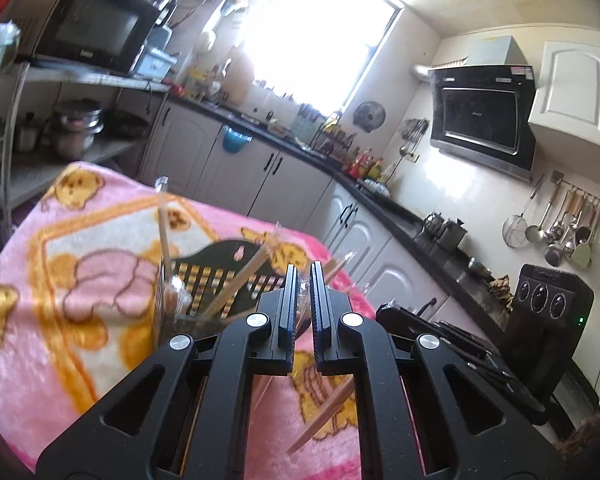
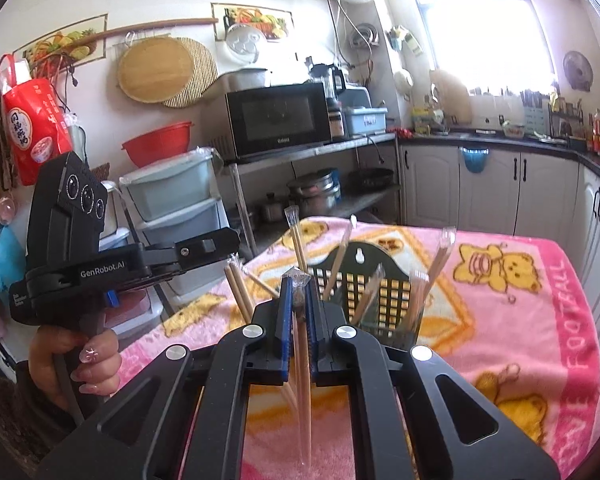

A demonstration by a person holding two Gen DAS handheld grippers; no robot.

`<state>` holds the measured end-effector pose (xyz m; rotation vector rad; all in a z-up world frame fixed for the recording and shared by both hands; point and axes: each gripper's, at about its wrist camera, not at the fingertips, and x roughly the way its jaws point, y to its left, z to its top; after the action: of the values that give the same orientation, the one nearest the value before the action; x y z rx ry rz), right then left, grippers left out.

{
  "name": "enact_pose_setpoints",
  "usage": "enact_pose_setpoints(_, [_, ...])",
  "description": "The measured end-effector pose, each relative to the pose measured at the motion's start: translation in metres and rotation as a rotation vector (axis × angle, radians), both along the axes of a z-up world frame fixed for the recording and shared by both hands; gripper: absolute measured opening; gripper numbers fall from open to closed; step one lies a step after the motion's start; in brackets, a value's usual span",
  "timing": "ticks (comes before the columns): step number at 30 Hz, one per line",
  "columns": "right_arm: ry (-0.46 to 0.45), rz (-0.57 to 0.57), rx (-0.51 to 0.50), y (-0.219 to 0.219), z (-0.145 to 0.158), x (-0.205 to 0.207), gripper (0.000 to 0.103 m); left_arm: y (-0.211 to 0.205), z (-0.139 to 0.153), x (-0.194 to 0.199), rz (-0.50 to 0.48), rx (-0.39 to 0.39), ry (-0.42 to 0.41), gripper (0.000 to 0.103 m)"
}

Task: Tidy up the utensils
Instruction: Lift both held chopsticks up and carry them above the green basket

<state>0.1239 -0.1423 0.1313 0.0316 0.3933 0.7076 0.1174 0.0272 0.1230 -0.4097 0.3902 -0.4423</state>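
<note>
Over a pink fleece blanket with yellow bear prints (image 2: 512, 280), both grippers sit lifted above the table. Left to right in the right wrist view: a hand (image 2: 76, 364) grips the handle of the left gripper (image 2: 204, 246), seen side-on at the frame's left edge. Its jaw gap is not readable from this angle. Beside it, two bare wooden chopsticks (image 2: 238, 292) stick up. Centre: the right gripper (image 2: 298, 308), jaws narrow, clamped on a pair of wooden chopsticks in a clear plastic sleeve (image 2: 302, 368); the sleeve's top pokes out above the fingertips and the pair hangs down between the fingers. Right of that, a black perforated plastic utensil holder (image 2: 364, 276) on the blanket holds more sleeved chopsticks, tilted at mixed angles.

Left wrist view: the left gripper (image 1: 302, 304) has its jaws nearly together, pinching a clear plastic sleeve; a wooden chopstick (image 1: 324, 416) hangs below the fingers. Holder (image 1: 220, 276) lies just behind the fingertips, left of centre, blurred.
</note>
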Motion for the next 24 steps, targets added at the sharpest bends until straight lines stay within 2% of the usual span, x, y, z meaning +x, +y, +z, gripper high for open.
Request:
enact_pose_setpoints(14, [-0.14,0.007,0.038,0.001,0.046,0.0,0.007,0.0,0.055,-0.004,0.013,0.036,-0.154,0.004])
enact_pose_setpoints(24, [-0.238,-0.013,0.059,0.0,0.076,0.01,0.007,0.006,0.095,-0.001,0.079,0.104,-0.253,0.004])
